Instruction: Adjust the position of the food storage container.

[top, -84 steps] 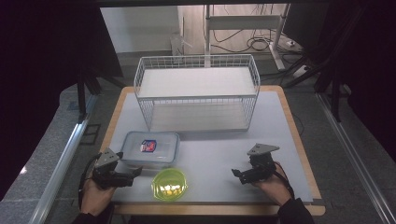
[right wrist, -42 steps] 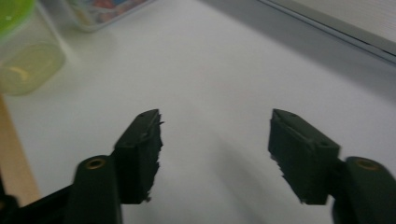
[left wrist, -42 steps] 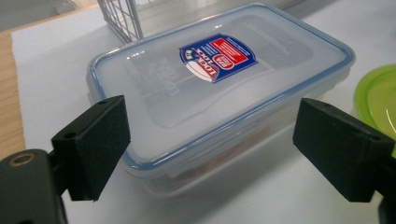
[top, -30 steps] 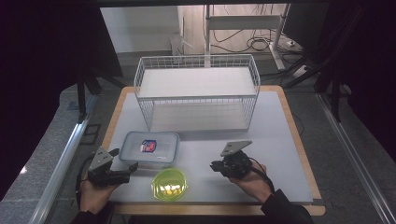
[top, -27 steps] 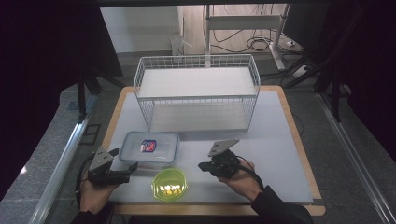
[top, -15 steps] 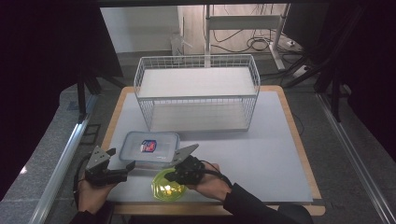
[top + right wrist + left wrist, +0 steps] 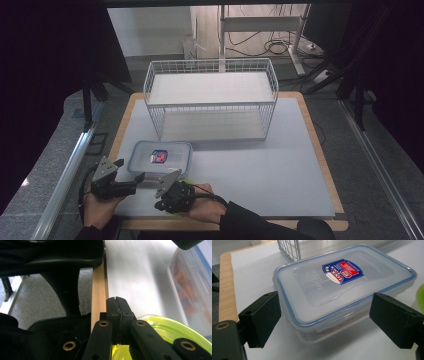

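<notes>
While both hands sit at the near edge of the table [image 7: 300, 165], the right gripper [image 7: 167, 192] is reached across to the left side, over the yellow-green bowl [image 7: 172, 332], w/ its jaws pressed tight together in the right gripper view; whether any of the bowl's rim is caught between them can't be told. Left gripper [image 7: 117, 182] is just beside it, jaws spread wide and released, one on each side of the near corner of the clear container [image 7: 342, 290], not touching it in the left gripper view. Container is lidded, blue seal, red/blue sticker [image 7: 343, 271] on top, something orange-ish inside, lying flat on the grey mat. Beyond it, toward the far edge, stands the white wire rack [image 7: 212, 97], two shelves, upright. Cables [image 7: 280, 47] on the floor behind.
</notes>
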### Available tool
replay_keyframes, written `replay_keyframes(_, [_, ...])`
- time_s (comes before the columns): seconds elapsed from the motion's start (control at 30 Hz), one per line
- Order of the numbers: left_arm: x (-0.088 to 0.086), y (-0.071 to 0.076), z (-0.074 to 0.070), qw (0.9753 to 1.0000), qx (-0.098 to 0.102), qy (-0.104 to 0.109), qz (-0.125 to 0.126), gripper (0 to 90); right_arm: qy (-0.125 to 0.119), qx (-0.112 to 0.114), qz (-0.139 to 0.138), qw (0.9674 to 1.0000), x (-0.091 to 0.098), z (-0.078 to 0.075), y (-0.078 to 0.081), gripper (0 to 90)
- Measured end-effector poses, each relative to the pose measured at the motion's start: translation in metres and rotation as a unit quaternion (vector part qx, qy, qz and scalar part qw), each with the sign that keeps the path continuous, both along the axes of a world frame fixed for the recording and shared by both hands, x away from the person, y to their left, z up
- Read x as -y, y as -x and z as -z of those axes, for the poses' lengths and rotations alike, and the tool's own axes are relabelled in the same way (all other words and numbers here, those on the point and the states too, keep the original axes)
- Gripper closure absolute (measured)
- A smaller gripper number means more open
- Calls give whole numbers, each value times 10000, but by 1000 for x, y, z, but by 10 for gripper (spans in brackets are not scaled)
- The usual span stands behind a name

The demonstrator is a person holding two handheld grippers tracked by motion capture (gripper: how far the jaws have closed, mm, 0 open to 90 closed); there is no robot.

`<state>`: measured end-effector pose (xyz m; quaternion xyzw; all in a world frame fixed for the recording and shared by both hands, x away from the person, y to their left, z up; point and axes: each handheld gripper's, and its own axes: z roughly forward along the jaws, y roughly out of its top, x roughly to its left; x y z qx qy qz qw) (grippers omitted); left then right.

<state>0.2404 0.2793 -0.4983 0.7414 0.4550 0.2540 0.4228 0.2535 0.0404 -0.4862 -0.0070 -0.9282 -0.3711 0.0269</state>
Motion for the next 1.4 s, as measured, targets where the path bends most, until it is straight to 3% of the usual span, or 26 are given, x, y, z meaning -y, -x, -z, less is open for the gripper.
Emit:
replay_keyframes(0.27, [1, 0, 0, 10000, -20, -15, 8, 103, 132, 125, 176, 9997, 12, -3, -4, 899])
replay_keyframes(0.73, [1, 0, 1, 10000, -13, -50, -5, 103, 186, 173, 845, 9961, 64, -7, -25, 900])
replay_keyframes(1.13, [1, -1, 1, 10000, -25, -43, -13, 103, 188, 230, 1476, 9886, 110, -9, -44, 900])
replay_keyframes(1.33, [1, -1, 1, 10000, -18, -47, -17, 103, 188, 262, 1944, 9804, 140, -11, -56, 900])
replay_keyframes(1.4, [1, -1, 1, 10000, -21, -43, -20, 104, 177, 281, 2002, 9792, 145, -11, -58, 900])
